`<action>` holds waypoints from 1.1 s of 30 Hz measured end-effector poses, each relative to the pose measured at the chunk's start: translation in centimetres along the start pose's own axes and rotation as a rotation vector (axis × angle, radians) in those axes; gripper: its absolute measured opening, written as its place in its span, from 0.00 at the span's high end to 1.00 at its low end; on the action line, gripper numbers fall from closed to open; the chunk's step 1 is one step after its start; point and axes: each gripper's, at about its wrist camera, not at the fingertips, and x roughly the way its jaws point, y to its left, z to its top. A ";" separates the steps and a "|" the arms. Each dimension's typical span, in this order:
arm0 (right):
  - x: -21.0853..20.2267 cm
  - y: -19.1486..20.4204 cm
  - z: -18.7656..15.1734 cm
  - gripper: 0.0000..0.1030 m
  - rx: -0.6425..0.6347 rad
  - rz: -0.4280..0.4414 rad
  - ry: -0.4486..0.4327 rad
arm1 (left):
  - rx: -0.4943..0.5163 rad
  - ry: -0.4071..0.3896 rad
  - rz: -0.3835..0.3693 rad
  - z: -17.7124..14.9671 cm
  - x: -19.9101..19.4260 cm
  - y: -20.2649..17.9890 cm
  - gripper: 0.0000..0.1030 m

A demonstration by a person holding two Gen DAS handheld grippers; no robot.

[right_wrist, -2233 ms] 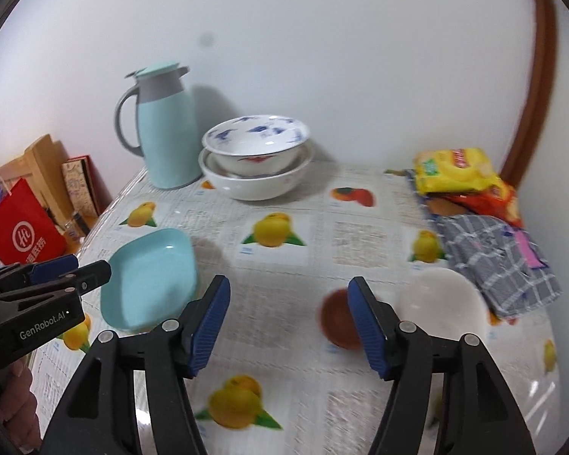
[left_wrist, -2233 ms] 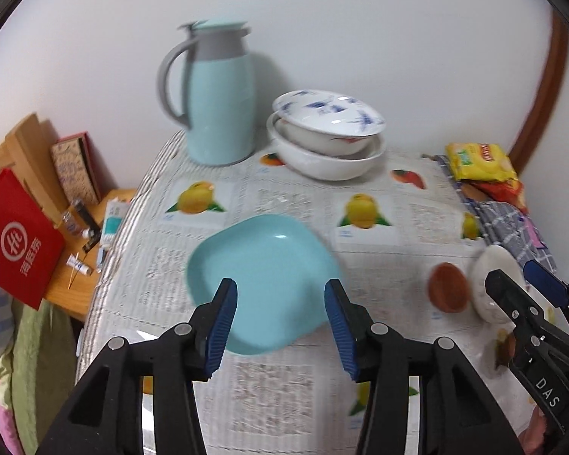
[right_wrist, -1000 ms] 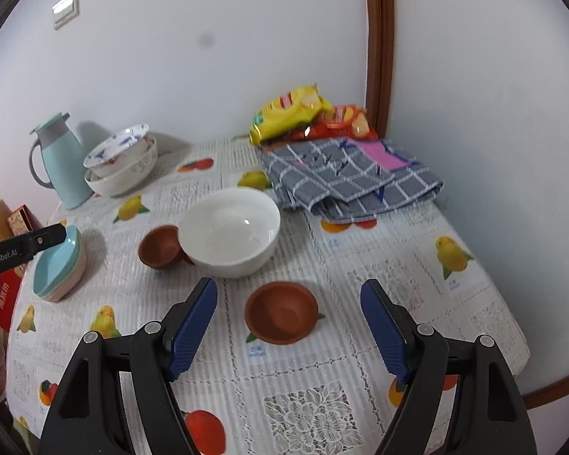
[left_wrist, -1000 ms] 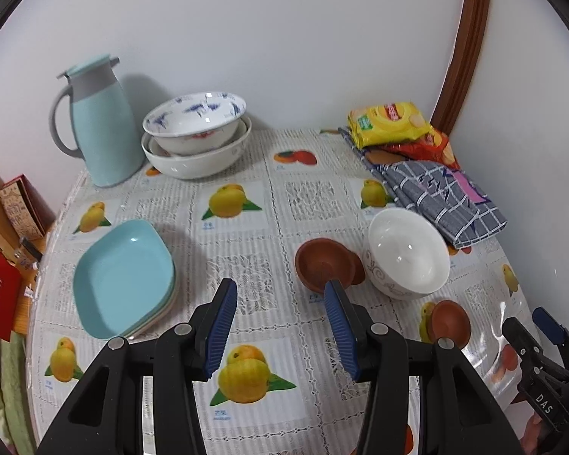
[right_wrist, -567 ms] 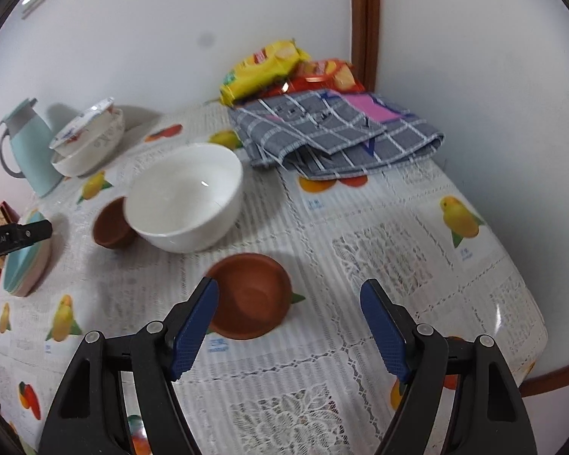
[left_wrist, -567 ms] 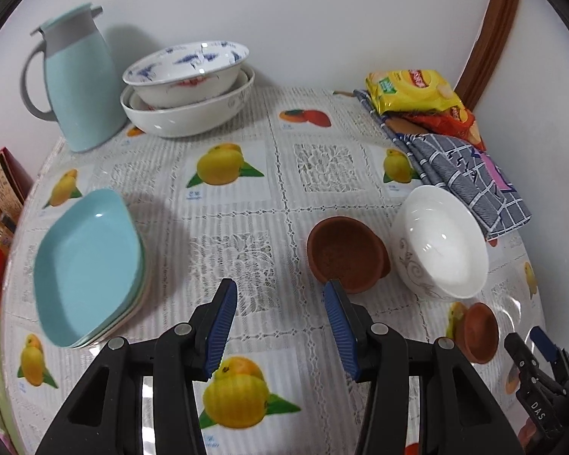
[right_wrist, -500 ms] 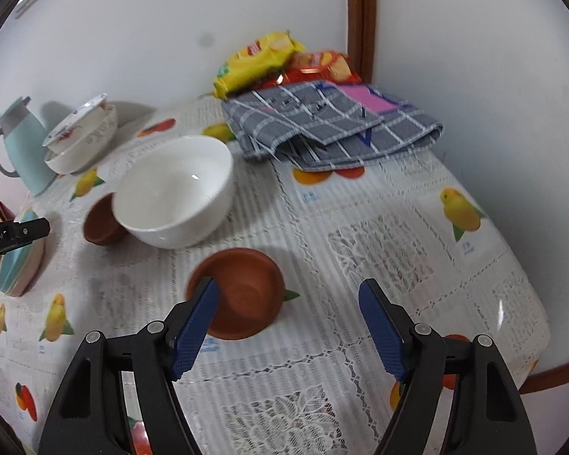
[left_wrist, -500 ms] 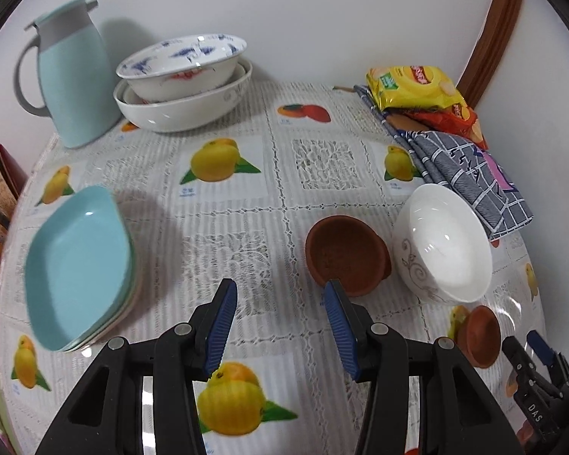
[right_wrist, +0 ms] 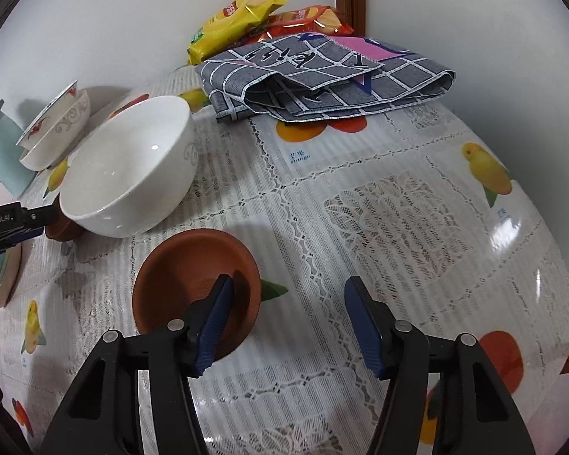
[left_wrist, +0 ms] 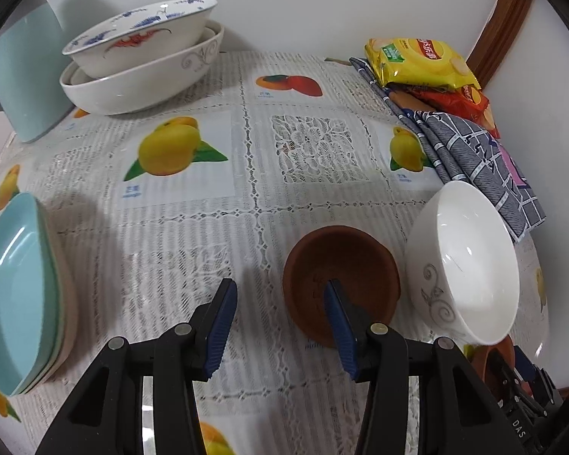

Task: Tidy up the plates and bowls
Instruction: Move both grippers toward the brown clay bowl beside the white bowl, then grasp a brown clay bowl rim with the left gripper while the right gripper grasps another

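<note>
Left tongs (left_wrist: 280, 316) released, astride the rim of one small brown bowl (left_wrist: 341, 280) just left of the white bowl (left_wrist: 470, 261); likely to knock that neighbour on closing or lifting. Right tongs (right_wrist: 288, 316) just been narrowing, nothing clamped yet, one finger inside a second brown bowl (right_wrist: 197, 284) in front of the white bowl; shallow bite on the rim, could tip or skid across the glossy worktop (right_wrist: 417, 227)

white bowl (right_wrist: 132, 174): I read glazed ceramic, glossy.
brown dishes (right_wrist: 193, 276): matt, earthen look.
tabletop cover (right_wrist: 398, 227): lace pattern, shiny film.
checked cloth (right_wrist: 322, 76): woven, matt.
snack bags (left_wrist: 417, 60): glossy foil.
claw pads (left_wrist: 220, 326): ribbed blue, black plastic arms.
</note>
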 end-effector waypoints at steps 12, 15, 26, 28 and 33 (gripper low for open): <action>0.4 0.7 0.5 0.47 -0.023 -0.001 -0.003 | 0.018 -0.005 -0.010 0.6 1.7 -0.6 0.67; 0.5 0.8 0.6 0.47 -0.024 0.001 0.001 | 0.029 -0.008 -0.006 0.7 1.7 -0.9 0.74; 0.1 2.0 0.4 0.84 -0.057 0.036 -0.017 | 0.052 -0.026 -0.034 0.5 1.1 -1.0 0.90; 0.0 2.0 0.4 0.85 -0.053 0.042 -0.025 | 0.053 -0.029 -0.035 0.4 0.8 -1.0 0.91; -0.9 1.8 0.3 0.90 -0.048 0.061 -0.053 | 0.058 -0.045 -0.045 -0.1 -0.2 -1.0 0.91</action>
